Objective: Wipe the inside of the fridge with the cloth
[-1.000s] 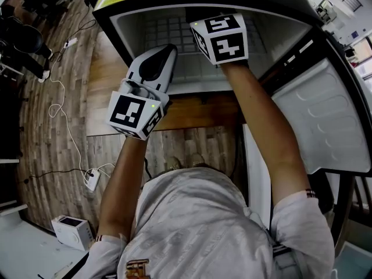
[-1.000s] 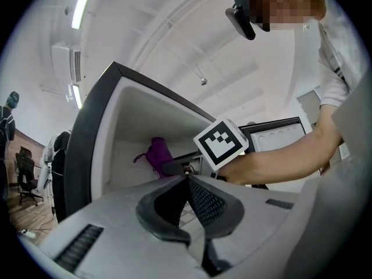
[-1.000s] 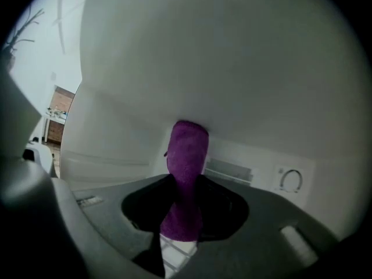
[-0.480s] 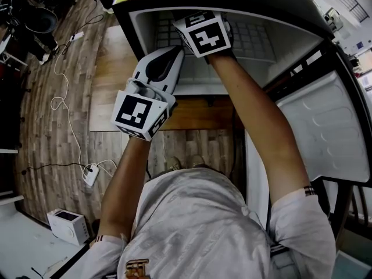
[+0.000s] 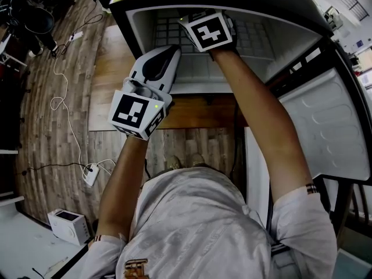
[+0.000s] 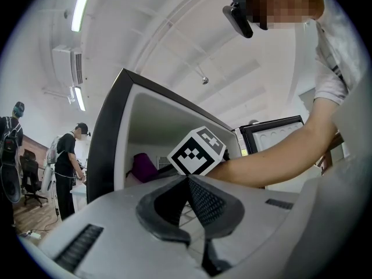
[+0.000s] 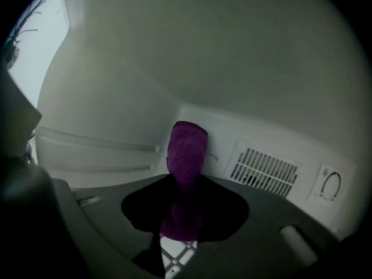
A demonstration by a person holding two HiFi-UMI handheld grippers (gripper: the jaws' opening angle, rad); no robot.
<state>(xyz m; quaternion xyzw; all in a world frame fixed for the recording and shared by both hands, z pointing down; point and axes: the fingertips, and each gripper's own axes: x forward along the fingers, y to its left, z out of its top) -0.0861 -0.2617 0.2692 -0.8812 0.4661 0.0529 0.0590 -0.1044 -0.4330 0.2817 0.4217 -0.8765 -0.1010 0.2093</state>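
The small black fridge (image 5: 116,22) stands open with a white inside. My right gripper (image 7: 185,214) reaches deep into it, shut on a purple cloth (image 7: 187,156) that sticks up between its jaws near the back wall (image 7: 232,68). In the head view only that gripper's marker cube (image 5: 210,32) shows, over the wire shelf (image 5: 165,34). The left gripper view catches the cloth (image 6: 142,167) inside the fridge (image 6: 110,150). My left gripper (image 5: 157,63) hovers at the fridge's left front, outside, jaws shut on nothing (image 6: 187,182).
The fridge door (image 5: 325,127) hangs open to the right. A vent grille (image 7: 264,170) and a dial (image 7: 331,186) sit on the back wall. White cables (image 5: 61,106) and a small white box (image 5: 71,225) lie on the wooden floor. Other people (image 6: 67,167) stand at left.
My right gripper has pushed further into the fridge and shifted left with the cloth. The left gripper has barely moved.
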